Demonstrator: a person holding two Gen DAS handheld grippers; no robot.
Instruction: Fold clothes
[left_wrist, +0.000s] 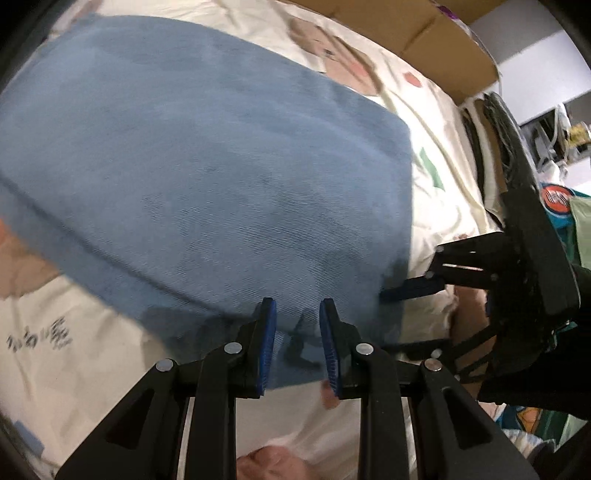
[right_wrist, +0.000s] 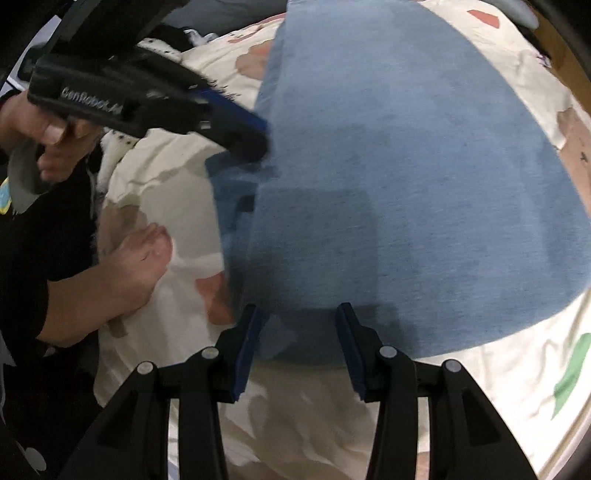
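The left gripper, black-armed with ribbed blue pads, stood with its jaws a narrow gap apart, pointing steeply down. Nothing was pinched between them; the near edge of the blue woven cloth garment showed through the gap, lying below the pads, and whether they touched it I could not tell.

The right gripper of the same make had its jaws spread wider, also with nothing clamped. The garment's rounded near edge ran under and between the pads, which hung over it rather than pressing it from both sides.

From each wrist view the other tool could be seen. The right gripper came in from the side at the garment's corner, and the left gripper came in at its folded edge (blurred there, so I could not say whether its tips touched the cloth). A hand was wrapped around the left tool's handle.

The garment lay fairly flat on a cream bedsheet printed with cartoon figures, with a doubled layer showing along one side. A bare foot rested on the sheet just beside it. Further out stood a brown cardboard box, and a heap of other clothes lay near the sheet's edge.
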